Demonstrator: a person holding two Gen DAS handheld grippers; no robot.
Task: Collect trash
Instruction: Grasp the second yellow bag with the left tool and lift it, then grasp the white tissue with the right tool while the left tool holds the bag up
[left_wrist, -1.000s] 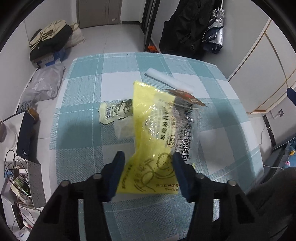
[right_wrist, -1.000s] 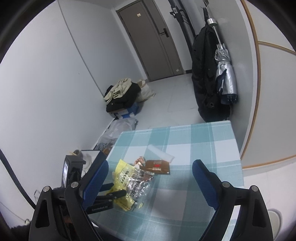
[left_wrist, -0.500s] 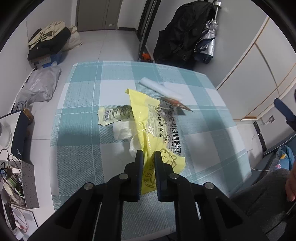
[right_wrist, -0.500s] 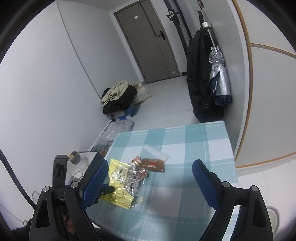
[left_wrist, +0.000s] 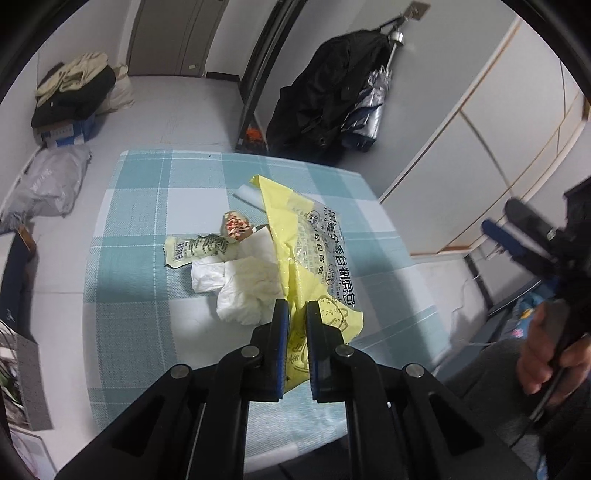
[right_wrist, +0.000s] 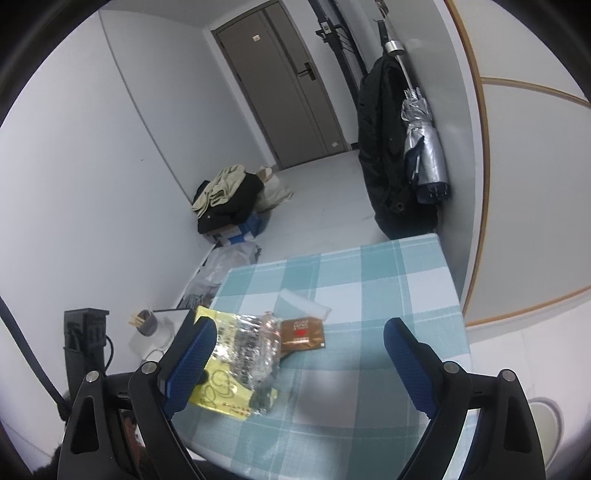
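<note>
My left gripper (left_wrist: 296, 325) is shut on the lower edge of a yellow and clear plastic bag (left_wrist: 314, 247) and holds it lifted above the table; the bag also shows in the right wrist view (right_wrist: 236, 354). Under it lie crumpled white tissue (left_wrist: 247, 288), a pale green wrapper (left_wrist: 195, 249), a small red-and-white wrapper (left_wrist: 236, 225) and a white packet (left_wrist: 247, 194). A brown sachet (right_wrist: 301, 332) lies beside the bag. My right gripper (right_wrist: 295, 365) is open and empty, held above the table's near edge.
The table has a teal checked cloth (left_wrist: 147, 206). A black coat and silver umbrella (right_wrist: 406, 155) hang on the wall behind it. Clothes and boxes (right_wrist: 229, 206) sit on the floor at the left, with a grey bag (left_wrist: 48, 184).
My left gripper closed on the yellow bag and lifted it, uncovering the tissue and wrappers. The right gripper rose and drew back a little.
</note>
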